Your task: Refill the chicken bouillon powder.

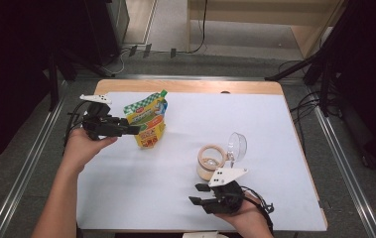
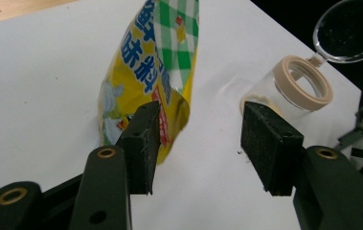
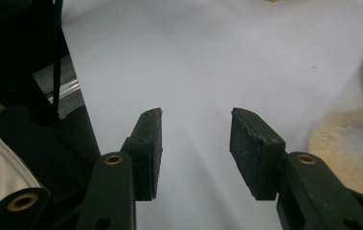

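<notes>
With my left gripper point(image 1: 135, 130) at the standing seasoning pouch point(image 1: 148, 120), its jaws half open and one pad touching it, nothing is gripped yet, while my right gripper point(image 1: 199, 194) waits empty and parted beside the open jar point(image 1: 210, 161) on the desk point(image 1: 185, 119).

Glossy printed foil pouch point(image 2: 145, 81); clear plastic jar point(image 2: 284, 96) with matt beige rim; matt white sheet on wooden worktop point(image 1: 185, 87); rough black tool pads point(image 2: 265, 143).

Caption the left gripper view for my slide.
Open left gripper beside a standing seasoning pouch, open-lidded clear jar beyond.
</notes>
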Demonstrator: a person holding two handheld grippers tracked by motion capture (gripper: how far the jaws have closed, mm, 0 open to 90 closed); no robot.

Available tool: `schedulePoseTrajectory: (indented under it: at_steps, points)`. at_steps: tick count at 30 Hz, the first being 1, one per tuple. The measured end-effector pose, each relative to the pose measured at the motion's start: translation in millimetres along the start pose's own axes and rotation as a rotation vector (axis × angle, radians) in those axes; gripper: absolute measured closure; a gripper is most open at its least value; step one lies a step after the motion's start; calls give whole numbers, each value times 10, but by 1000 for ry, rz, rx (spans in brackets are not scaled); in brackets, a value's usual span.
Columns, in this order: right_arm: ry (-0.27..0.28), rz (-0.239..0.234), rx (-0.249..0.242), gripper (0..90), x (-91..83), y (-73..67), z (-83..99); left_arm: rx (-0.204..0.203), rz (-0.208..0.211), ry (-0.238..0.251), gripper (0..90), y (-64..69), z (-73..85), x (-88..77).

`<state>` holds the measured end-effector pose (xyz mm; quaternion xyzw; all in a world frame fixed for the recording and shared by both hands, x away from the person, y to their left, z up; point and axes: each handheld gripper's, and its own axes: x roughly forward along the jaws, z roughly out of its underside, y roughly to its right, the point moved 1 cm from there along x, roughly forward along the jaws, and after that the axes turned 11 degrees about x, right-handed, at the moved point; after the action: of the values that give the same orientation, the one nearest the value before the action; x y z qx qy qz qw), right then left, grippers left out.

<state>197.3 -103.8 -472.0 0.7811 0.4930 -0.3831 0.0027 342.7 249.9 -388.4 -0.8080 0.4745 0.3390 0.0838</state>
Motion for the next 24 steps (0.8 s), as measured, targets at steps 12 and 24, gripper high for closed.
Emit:
schedulePoseTrajectory:
  at_steps: [12,24]
  points:
    - [22,14,-18,530,135,-92,-185,-5,-39,27,607,-68,-134,180]
    - [37,17,-16,524,458,-138,-523,-10,-80,-5,794,-110,-138,342]
